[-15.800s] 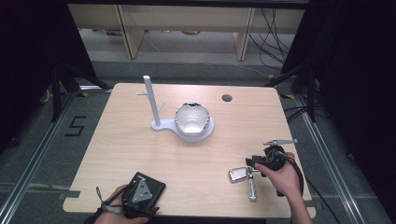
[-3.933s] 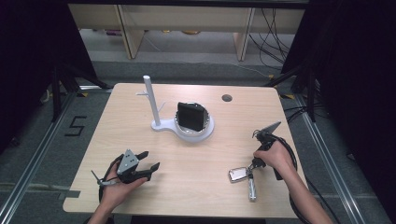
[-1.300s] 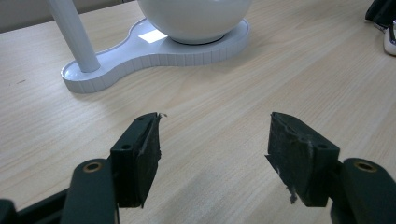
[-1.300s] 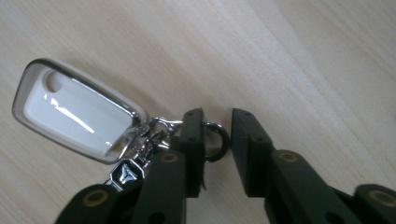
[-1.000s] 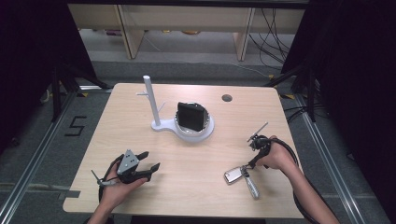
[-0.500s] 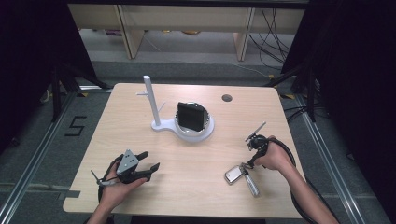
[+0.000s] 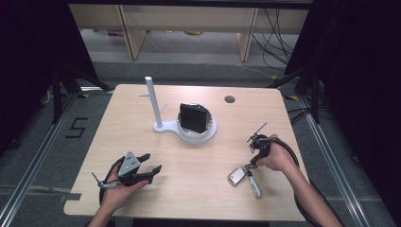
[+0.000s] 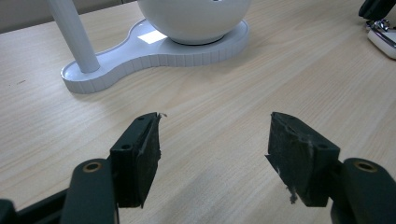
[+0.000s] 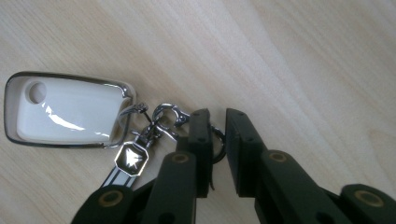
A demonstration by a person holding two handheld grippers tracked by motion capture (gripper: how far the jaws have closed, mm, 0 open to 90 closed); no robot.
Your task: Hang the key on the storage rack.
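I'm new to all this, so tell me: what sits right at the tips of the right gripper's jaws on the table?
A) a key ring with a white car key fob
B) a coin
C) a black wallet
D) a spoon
A: the right gripper has its jaws either side of the key ring, which links to the white car key fob.
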